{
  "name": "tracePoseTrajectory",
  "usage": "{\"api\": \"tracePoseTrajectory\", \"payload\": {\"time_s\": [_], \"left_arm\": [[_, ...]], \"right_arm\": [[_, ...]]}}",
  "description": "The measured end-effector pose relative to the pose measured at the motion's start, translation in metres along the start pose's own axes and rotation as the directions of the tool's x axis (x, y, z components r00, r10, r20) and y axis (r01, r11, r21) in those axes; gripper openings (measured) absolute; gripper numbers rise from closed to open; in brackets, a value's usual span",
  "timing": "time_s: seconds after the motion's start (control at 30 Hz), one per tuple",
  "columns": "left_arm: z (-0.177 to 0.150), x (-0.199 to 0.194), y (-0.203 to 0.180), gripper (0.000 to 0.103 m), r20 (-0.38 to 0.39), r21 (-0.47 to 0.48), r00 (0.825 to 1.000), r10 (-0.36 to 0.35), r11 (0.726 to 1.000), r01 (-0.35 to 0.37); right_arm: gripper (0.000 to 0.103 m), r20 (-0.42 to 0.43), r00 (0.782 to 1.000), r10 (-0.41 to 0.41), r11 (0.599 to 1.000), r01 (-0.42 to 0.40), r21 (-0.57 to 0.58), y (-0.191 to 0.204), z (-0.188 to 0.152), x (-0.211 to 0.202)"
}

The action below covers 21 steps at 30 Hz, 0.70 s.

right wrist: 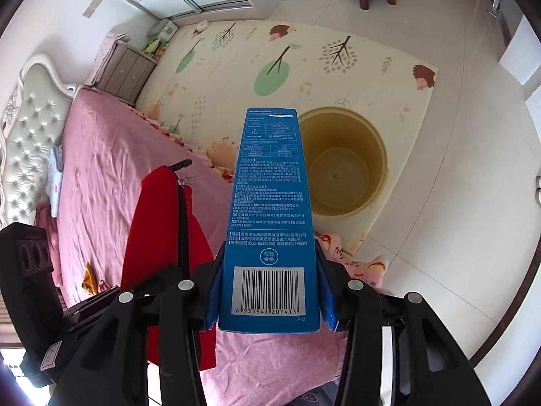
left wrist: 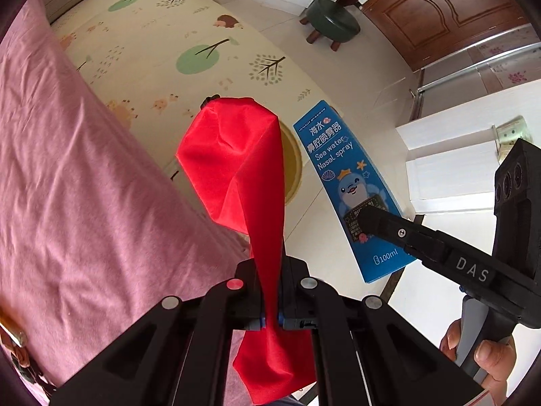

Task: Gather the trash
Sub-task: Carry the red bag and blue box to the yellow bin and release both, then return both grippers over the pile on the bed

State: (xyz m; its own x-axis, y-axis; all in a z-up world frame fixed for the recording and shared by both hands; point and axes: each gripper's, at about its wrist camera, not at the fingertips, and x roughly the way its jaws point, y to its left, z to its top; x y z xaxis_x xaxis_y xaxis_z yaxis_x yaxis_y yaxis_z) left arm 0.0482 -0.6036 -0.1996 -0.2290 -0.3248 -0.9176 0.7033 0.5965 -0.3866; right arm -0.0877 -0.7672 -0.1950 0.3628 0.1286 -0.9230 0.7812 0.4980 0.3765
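A red fabric pouch [left wrist: 233, 162] is pinched in my left gripper [left wrist: 270, 270], which is shut on it, and it hangs bunched in front of the fingers. My right gripper [right wrist: 268, 270] is shut on a tall blue nasal spray box [right wrist: 270, 186], its blue pads [right wrist: 213, 291] pressing on both sides. In the left wrist view one finger [left wrist: 389, 228] of the right gripper lies across the box [left wrist: 345, 182]. A round yellow bin [right wrist: 382, 155] stands open on the floor mat just right of the box. The pouch [right wrist: 159, 220] shows a black zipper.
A pink-covered bed [left wrist: 67, 169] fills the left. The patterned play mat [right wrist: 304, 67] covers the floor beyond it. A green stool [left wrist: 333, 22] stands near a brown wooden door [left wrist: 439, 10]. A grey nightstand [right wrist: 125, 71] sits by the headboard. A hand [left wrist: 487, 355] grips the right handle.
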Motion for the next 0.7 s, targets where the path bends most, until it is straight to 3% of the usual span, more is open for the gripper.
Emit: {"api": "tracePoseTrajectory", "payload": {"time_s": [0.13,0.17,0.23,0.27,0.43,0.7], "left_arm": [[0.023,0.009,-0.019,0.005,0.005,0.039,0.999,-0.04,0.998,0.04],[0.029,0.008,-0.022,0.012,0.025,0.048,0.999,-0.043,0.998,0.042],[0.04,0.001,-0.03,0.076,0.09,0.084,0.996,0.0,0.996,-0.008],[0.044,-0.004,-0.032,0.079,0.121,0.097,0.992,0.022,0.995,-0.034],[0.057,-0.014,-0.031,0.079,0.126,0.101,0.991,0.053,0.993,-0.066],[0.035,-0.029,0.002,0.08,0.099,0.047,0.99,0.104,0.993,-0.109]], "right_arm": [[0.046,0.033,0.999,0.0,1.0,0.0,0.005,-0.011,0.021,-0.007],[0.047,0.043,0.999,0.0,1.0,-0.001,0.007,-0.012,0.026,-0.007],[0.069,0.08,0.997,-0.009,1.0,0.007,0.023,-0.015,0.034,-0.013],[0.078,0.106,0.994,-0.016,1.0,0.013,0.029,-0.016,0.038,-0.017],[0.078,0.142,0.99,-0.015,0.999,0.01,0.039,-0.015,0.045,-0.025],[0.078,0.104,0.994,0.02,1.0,-0.018,-0.021,0.019,0.03,-0.018]]}}
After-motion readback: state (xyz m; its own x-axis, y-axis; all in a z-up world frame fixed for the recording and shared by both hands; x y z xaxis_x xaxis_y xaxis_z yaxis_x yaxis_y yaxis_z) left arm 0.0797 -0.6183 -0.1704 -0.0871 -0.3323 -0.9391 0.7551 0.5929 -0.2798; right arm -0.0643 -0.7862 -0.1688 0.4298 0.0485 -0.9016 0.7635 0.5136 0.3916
